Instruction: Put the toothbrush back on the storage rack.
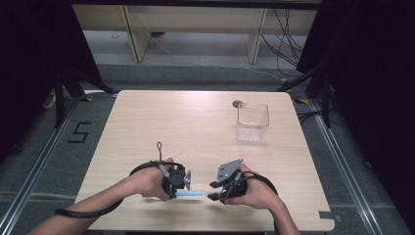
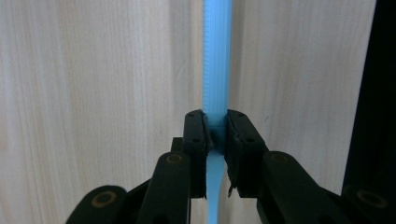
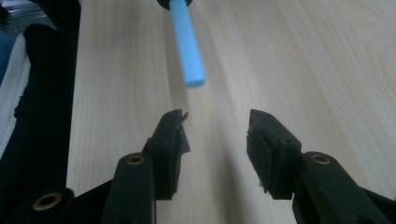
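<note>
Spanning grey floor [image 1: 44,142], pale wooden table [image 1: 195,127], black curtains [image 1: 29,49].

The high view looks forward and down from above the person's side, taking in the whole table [image 1: 195,127] and the floor beyond. The left gripper view sits close, looking along its jaws straight down at the tabletop and the blue strip [image 2: 217,60]. The right gripper view looks low and slantwise across the wood. All three share the strip [image 3: 187,44] [image 1: 188,194] near the front edge.
</note>
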### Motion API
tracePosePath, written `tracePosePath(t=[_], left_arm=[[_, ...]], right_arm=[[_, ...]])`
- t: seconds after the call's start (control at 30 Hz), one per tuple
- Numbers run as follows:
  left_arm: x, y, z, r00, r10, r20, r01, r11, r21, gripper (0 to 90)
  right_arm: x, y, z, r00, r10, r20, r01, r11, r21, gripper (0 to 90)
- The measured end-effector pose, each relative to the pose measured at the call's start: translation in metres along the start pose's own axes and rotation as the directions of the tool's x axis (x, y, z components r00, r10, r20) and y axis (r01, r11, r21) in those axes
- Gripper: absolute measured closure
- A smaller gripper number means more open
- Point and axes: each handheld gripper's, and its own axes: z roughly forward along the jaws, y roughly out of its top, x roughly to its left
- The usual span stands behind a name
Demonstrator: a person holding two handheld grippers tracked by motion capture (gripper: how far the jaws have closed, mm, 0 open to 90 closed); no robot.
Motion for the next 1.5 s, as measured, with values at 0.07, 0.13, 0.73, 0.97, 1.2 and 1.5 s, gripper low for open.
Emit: tracePosePath(t=[0.07, 0.13, 0.73, 0.97, 1.2, 1.5], left_arm=[[-0.003, 0.002, 0.000, 1.0000, 0.008, 0.003, -0.008, 0.9999, -0.007, 78.1], [-0.004, 0.004, 0.000, 0.9999, 0.016, 0.001, -0.016, 0.9998, -0.010, 78.1], [-0.008, 0.015, -0.003, 0.9990, 0.044, -0.007, -0.044, 0.9985, -0.034, 78.1], [-0.008, 0.016, -0.003, 0.9987, 0.050, -0.009, -0.050, 0.9981, -0.035, 78.1], [-0.009, 0.013, -0.006, 0.9999, 0.011, 0.006, -0.010, 0.9980, -0.062, 74.5], [-0.014, -0.007, -0.022, 0.9973, -0.063, -0.037, 0.054, 0.9790, -0.197, 56.5]], right_arm=[[0.000, 0.002, 0.002, 0.9999, -0.005, -0.012, 0.005, 1.000, -0.003, 57.8], [0.001, 0.007, 0.006, 0.9991, -0.028, -0.032, 0.028, 1.000, -0.007, 59.1], [0.007, 0.017, 0.023, 0.9947, -0.009, -0.103, 0.010, 1.000, 0.012, 71.6], [0.005, 0.016, 0.025, 0.9920, -0.059, -0.111, 0.057, 0.998, -0.025, 78.4], [0.011, 0.013, 0.024, 0.9922, -0.015, -0.124, 0.013, 1.000, -0.019, 78.9], [0.006, 0.002, 0.017, 0.9989, 0.004, -0.047, -0.005, 0.999, -0.034, 78.9]])
